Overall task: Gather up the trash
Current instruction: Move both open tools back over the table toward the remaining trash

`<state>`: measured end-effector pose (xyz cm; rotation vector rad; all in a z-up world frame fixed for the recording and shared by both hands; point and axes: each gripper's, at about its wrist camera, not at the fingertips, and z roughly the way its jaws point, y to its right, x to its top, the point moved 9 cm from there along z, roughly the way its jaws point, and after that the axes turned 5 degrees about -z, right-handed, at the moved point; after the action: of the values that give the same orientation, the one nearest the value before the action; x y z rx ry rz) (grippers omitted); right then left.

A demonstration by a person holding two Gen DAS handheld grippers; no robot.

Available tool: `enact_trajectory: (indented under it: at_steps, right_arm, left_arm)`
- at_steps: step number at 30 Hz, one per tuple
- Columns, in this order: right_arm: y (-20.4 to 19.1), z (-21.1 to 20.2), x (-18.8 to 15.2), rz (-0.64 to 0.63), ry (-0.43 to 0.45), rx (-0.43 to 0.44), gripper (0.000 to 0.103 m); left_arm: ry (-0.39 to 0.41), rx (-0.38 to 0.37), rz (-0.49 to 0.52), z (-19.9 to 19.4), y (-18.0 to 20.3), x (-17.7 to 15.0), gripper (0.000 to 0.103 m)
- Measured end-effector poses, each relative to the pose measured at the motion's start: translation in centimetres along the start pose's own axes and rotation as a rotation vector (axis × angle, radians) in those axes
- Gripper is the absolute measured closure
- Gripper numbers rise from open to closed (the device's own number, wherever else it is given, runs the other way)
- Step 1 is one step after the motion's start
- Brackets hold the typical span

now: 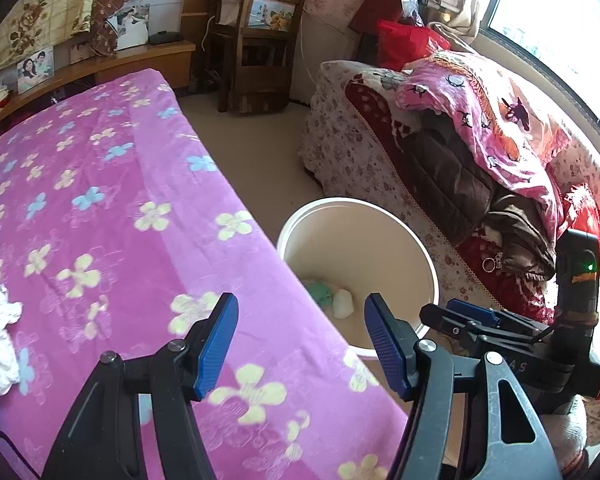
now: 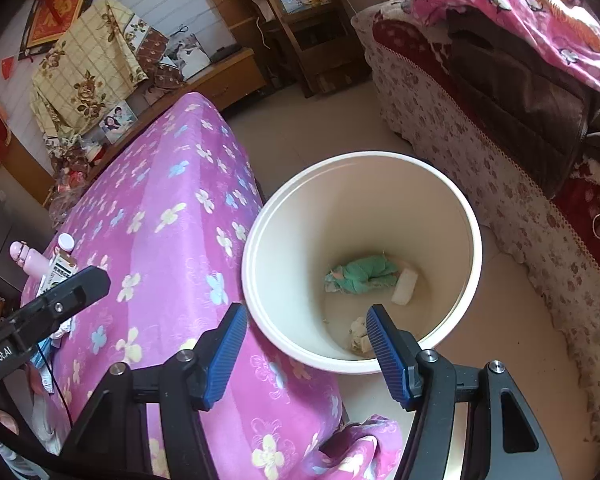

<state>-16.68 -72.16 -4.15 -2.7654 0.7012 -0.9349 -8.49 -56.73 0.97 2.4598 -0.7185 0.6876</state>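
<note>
You are in a lived-in bedroom of a home. The landmark is the bed (image 1: 112, 208) under its pink fleece cover printed with pale flowers. Beyond its far end runs a low wooden shelf (image 1: 140, 58) carrying family photographs (image 1: 36, 66), with a floral cloth (image 2: 80, 80) draped on the wall above it. Past the bed's far corner stands a dark wooden rack (image 1: 260, 36). Across the tiled floor from the bed sits a sofa (image 1: 364, 160) in flowered covers, piled with a pink blanket (image 1: 480, 120) and a dark jacket. Behind the sofa, a bright window (image 1: 560, 28) lets in daylight.
</note>
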Motion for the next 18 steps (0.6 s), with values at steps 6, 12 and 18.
enact_trajectory:
  at_steps: [6,12,18]
  right_arm:
    - [-2.4,-1.0,0.1,-0.041,0.009,0.012,0.037]
    - [-4.5,-3.2,0.8,-0.066,0.04,0.023,0.037]
    - [-8.2,-4.4,0.6,-0.123,0.054,0.05,0.037]
  left_arm:
    - [0.014,0.024,-0.013,-2.2,-1.8,-0.7,0.037]
    - [0.036,0.043,-0.042,-5.1,-4.1,-1.6,0.036]
    - [0.065,0.079,-0.063,-8.5,-7.1,-3.2,0.034]
